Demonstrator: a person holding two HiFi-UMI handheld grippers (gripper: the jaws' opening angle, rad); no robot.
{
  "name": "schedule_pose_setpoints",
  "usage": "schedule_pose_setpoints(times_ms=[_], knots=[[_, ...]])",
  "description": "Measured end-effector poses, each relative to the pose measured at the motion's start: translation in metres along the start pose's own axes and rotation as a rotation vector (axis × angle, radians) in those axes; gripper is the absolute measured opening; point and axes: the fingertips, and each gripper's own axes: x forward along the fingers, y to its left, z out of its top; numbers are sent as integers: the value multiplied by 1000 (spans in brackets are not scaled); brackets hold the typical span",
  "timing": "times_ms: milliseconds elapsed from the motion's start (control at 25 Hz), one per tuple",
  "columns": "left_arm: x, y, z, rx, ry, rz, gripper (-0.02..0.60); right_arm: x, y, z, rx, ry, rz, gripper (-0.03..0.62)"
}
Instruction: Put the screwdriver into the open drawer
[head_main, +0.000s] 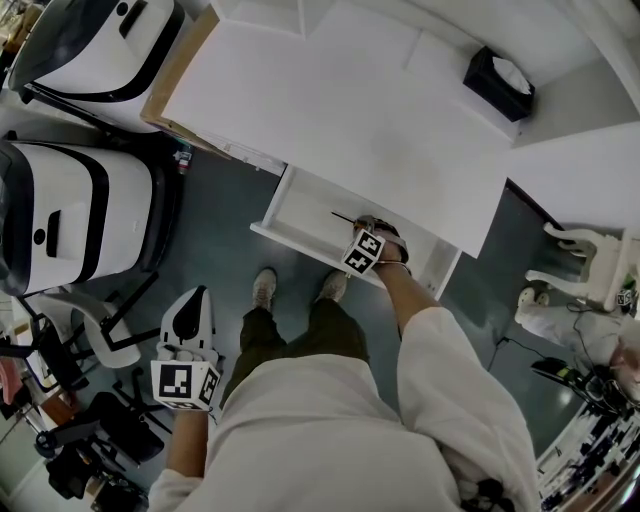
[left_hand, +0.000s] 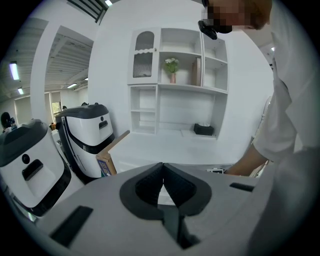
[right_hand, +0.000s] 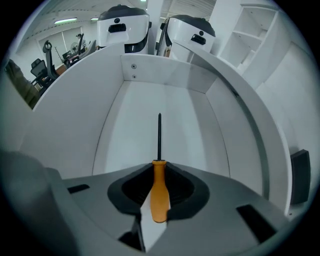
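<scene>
A screwdriver (right_hand: 159, 190) with an orange handle and a thin black shaft (head_main: 344, 216) sits clamped between the jaws of my right gripper (right_hand: 159, 172), shaft pointing away over the inside of the open white drawer (right_hand: 145, 107). In the head view the right gripper (head_main: 366, 240) hangs steeply down above the drawer (head_main: 290, 215), which sticks out from under the white desk (head_main: 340, 110). My left gripper (head_main: 187, 345) is held low at the left, away from the drawer. Its jaws (left_hand: 162, 187) meet at the tips with nothing between them.
A black tissue box (head_main: 498, 84) stands at the desk's back right. Two white robot bodies (head_main: 60, 215) and a cardboard box (head_main: 180, 70) crowd the left of the desk. Chairs and gear (head_main: 90, 420) fill the floor at lower left. The person's feet (head_main: 265, 288) stand before the drawer.
</scene>
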Motion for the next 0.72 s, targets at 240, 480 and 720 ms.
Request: schedule_pose_setpoints(times_ms=[240,480,720], knots=[[3,1,-5,-4,10,1,5,9,1,0,6,41,53,79],[4,0,-4,-4,10,-5,5,9,2,1,6,52,85,83],[5,-2,-4,-2,11,-15,5,10,0,1,24,59,96,92]])
